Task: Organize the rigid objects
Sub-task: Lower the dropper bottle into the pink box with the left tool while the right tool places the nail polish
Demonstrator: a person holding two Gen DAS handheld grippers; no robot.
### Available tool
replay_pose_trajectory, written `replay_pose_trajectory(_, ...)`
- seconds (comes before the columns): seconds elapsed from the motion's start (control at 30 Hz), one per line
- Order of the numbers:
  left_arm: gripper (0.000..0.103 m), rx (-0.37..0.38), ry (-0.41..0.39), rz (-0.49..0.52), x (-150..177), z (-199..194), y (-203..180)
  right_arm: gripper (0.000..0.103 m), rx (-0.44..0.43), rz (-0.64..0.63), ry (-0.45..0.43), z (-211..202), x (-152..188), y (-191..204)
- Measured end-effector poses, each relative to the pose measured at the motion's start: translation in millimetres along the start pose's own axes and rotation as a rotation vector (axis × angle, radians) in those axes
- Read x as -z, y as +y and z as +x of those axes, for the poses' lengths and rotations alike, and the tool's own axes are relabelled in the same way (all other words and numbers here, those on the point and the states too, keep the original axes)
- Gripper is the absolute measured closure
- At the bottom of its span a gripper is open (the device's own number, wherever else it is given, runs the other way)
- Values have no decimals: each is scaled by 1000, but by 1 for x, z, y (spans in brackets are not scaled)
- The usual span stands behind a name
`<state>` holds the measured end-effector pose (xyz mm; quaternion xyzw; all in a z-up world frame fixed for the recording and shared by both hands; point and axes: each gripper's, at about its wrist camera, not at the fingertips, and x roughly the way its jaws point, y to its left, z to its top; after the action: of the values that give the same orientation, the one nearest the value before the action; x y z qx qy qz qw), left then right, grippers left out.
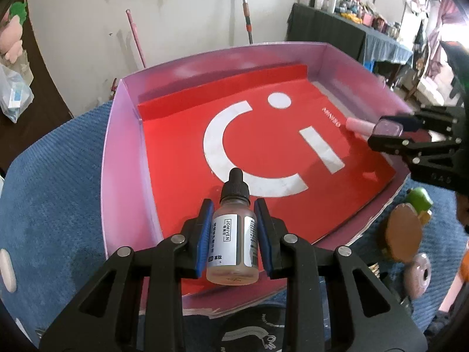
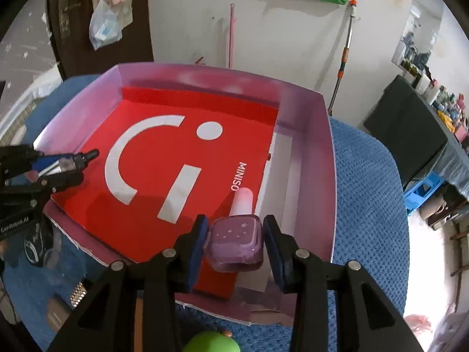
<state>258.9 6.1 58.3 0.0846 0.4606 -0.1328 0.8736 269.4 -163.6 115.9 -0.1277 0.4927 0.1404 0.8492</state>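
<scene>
A shallow pink box (image 1: 117,135) (image 2: 328,152) with a red, white-marked liner (image 1: 181,146) (image 2: 146,205) lies on a blue cloth. My left gripper (image 1: 234,228) is shut on a small clear dropper bottle (image 1: 233,234) with a black cap and white label, held over the box's near edge. In the right wrist view the same gripper and dropper bottle (image 2: 70,162) enter from the left. My right gripper (image 2: 236,245) is shut on a purple nail polish bottle (image 2: 236,243) with a pale pink cap, above the box's right side. That polish bottle (image 1: 387,127) also shows at the right of the left wrist view.
Outside the box on the blue cloth (image 1: 44,205) lie a brown and green toy (image 1: 407,228), a pinkish round object (image 1: 417,275) and a green ball (image 2: 209,341). A dark printed item (image 1: 249,331) lies by the near edge. A cluttered table (image 1: 351,20) stands behind.
</scene>
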Motion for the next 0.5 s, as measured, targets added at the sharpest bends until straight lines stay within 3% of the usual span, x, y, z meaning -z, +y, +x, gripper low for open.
replay_pose_trajectory(0.5, 76, -39, 92, 64, 3, 10, -2, 62, 60, -169, 132, 16, -4, 13)
